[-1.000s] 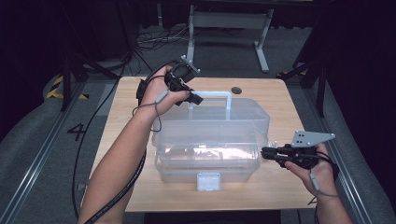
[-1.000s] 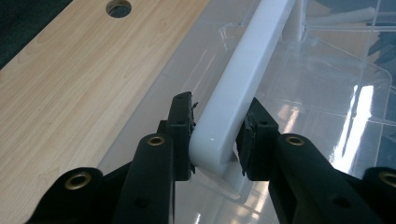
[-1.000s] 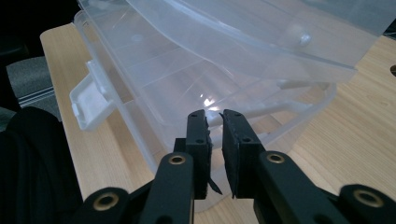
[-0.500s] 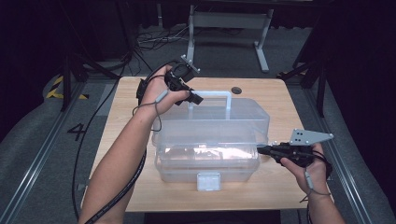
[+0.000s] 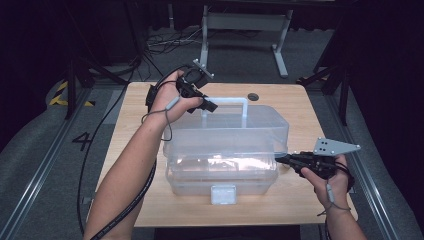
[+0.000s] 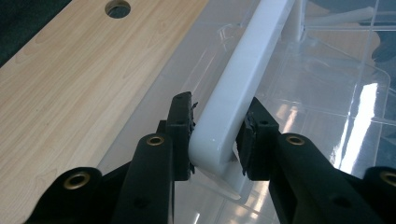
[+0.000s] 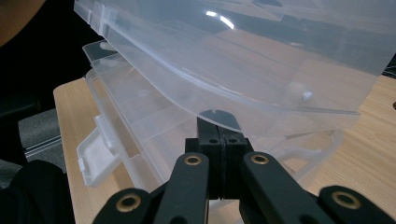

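Observation:
A clear plastic storage box [image 5: 225, 150] with a white carry handle [image 5: 227, 101] stands on the wooden table. My left gripper [image 5: 207, 106] is shut on the near end of the handle [image 6: 243, 79], one pad on each side. The left gripper's [image 6: 217, 140] jaws have just eased open a touch, and the pads still press on it. My right gripper [image 5: 280, 159] is at the box's right side, shut with nothing between its jaws. The tips of the right gripper [image 7: 219, 135] sit right under the lid's rim [image 7: 233, 60], which stands a little above the base [image 7: 130, 121].
The front latch [image 5: 223, 194] hangs open, and this latch [image 7: 93, 158] also shows in the right gripper view. A round hole [image 5: 253, 95] is in the table [image 5: 135, 125] behind the box. Bare wood lies left and right of the box. A metal stand [image 5: 245, 22] is on the floor beyond.
The right gripper's jaws have come together, and its tips have edged slightly left to the box's lid rim. The left hand has kept still on the handle.

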The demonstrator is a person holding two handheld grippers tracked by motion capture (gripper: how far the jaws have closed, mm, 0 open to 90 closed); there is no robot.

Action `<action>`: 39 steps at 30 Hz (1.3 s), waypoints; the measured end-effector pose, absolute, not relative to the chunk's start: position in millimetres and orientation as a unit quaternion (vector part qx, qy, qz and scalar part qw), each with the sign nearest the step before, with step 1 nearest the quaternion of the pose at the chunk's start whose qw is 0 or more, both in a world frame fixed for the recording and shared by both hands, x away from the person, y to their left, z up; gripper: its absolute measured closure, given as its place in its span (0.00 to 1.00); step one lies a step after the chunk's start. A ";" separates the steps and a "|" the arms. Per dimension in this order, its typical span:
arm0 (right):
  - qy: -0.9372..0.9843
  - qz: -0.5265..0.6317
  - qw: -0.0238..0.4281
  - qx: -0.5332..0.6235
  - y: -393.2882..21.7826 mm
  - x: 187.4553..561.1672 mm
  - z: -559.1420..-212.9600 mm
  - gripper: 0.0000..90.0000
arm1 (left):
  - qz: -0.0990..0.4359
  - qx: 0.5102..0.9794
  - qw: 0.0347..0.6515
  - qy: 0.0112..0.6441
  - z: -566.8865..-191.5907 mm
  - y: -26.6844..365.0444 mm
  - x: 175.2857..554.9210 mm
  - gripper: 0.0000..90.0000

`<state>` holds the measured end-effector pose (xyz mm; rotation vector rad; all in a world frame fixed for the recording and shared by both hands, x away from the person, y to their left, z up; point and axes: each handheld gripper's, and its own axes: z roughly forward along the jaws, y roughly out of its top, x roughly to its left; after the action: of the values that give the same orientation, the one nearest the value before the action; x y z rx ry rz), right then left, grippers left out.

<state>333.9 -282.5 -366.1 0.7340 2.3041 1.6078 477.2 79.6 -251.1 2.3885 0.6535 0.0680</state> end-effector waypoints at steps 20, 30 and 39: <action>0.779 0.560 0.125 0.250 -281.9 337.9 -361.8 1.00 | 0.125 0.866 0.403 0.267 -217.4 133.9 416.4 0.46; 0.778 0.562 0.125 0.251 -282.2 339.7 -360.0 1.00 | 0.114 0.852 0.429 0.278 -229.6 174.2 377.9 0.55; 0.775 0.565 0.126 0.253 -282.0 340.2 -359.8 1.00 | 0.107 0.846 0.442 0.279 -242.6 201.2 350.2 0.58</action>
<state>340.2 -282.0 -359.8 0.7374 2.2588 1.6446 350.2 201.2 -242.6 2.0989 0.6918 0.2651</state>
